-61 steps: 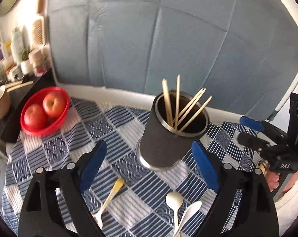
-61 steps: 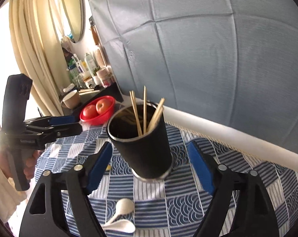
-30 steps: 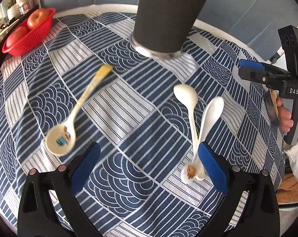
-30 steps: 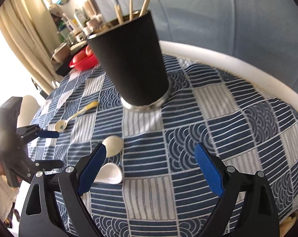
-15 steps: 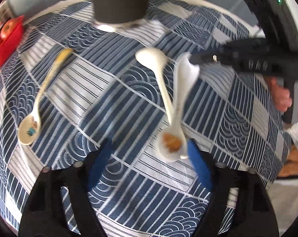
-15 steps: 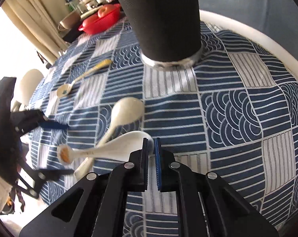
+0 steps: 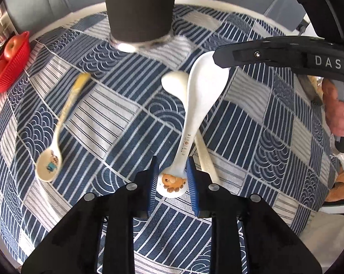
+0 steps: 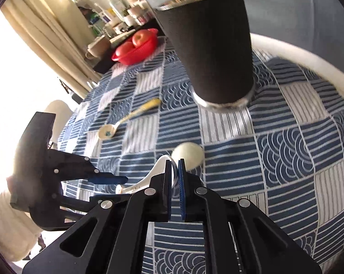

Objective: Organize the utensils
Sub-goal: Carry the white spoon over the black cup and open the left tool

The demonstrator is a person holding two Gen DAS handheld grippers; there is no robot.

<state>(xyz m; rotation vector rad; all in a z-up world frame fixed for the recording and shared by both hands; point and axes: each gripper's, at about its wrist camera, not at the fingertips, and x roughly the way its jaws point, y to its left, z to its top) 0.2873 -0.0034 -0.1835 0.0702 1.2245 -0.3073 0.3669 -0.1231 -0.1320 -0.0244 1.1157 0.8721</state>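
Steeply tilted down, both grippers share the white spoon (image 7: 196,105): right fingers (image 8: 169,178) clamp its bowl, left fingers (image 7: 191,183) have just closed around its handle end.

Basket: a red basket (image 8: 135,49) holds red apples (image 8: 139,37) at the far edge of the blue patchwork tablecloth (image 8: 286,159).
Shelf: bottles and jars (image 8: 117,11) crowd behind it.
Window side: cream curtains (image 8: 46,27) hang.

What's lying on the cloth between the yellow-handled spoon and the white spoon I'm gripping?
Nothing: in the left wrist view, only bare patterned tablecloth separates the yellow-handled spoon from the white spoon. The cream spoon lies under the white one.
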